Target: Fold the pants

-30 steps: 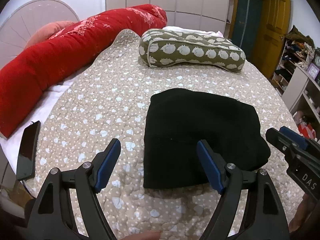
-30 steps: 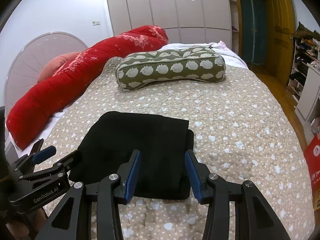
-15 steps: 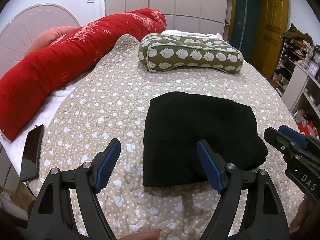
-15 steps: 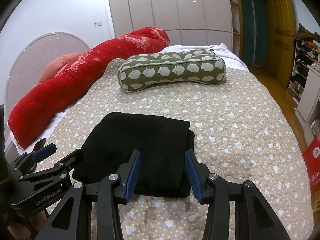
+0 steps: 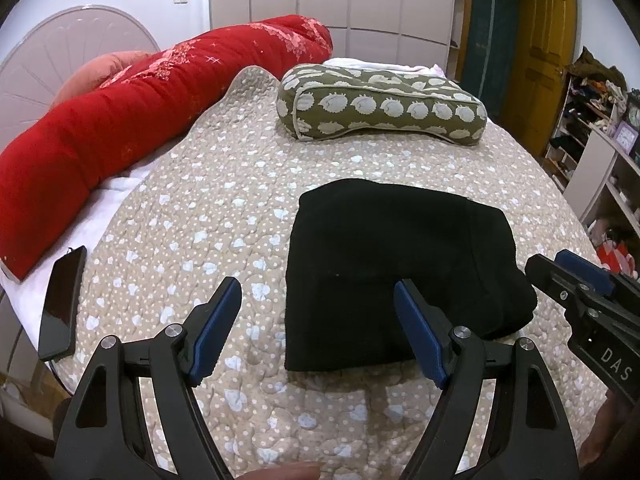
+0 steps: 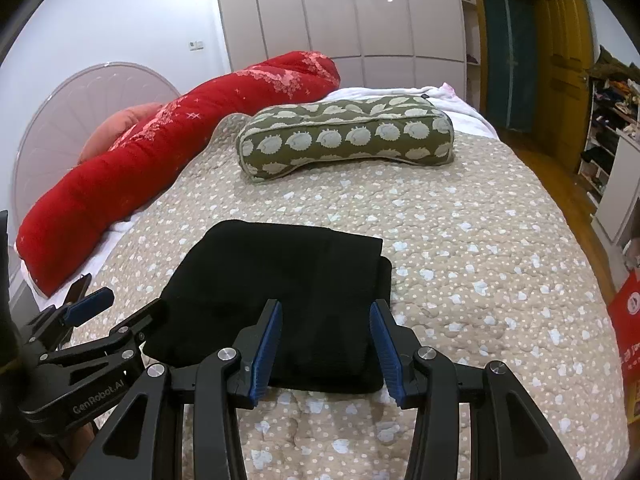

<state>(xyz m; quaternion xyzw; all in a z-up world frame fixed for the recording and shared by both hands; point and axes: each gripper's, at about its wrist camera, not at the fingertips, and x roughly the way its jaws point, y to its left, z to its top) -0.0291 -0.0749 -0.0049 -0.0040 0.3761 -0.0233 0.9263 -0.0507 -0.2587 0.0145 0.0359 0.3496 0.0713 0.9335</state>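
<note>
Bare quilt [image 5: 192, 216] ahead-left of the left gripper [image 5: 318, 322] is wide open. Straight ahead, folded black pants [image 5: 392, 264], then the green pillow [image 5: 380, 108] — red bolster [image 5: 120, 128] walls off the left, phone [image 5: 62, 302] at that edge.

The left gripper [image 5: 318, 326] is built of matte black plastic arms with triangular cut-outs, round silver screw heads at the pivots and blue pads lining the inner face of each finger. The right gripper [image 6: 326, 346] is of the same make, black with blue pads and silver screws. Seen from the right wrist camera at about eight o'clock, the left one's side bears the white lettering "GenRobot.AI", while the left wrist camera shows white letters "DAS" on the right one at about four o'clock.
</note>
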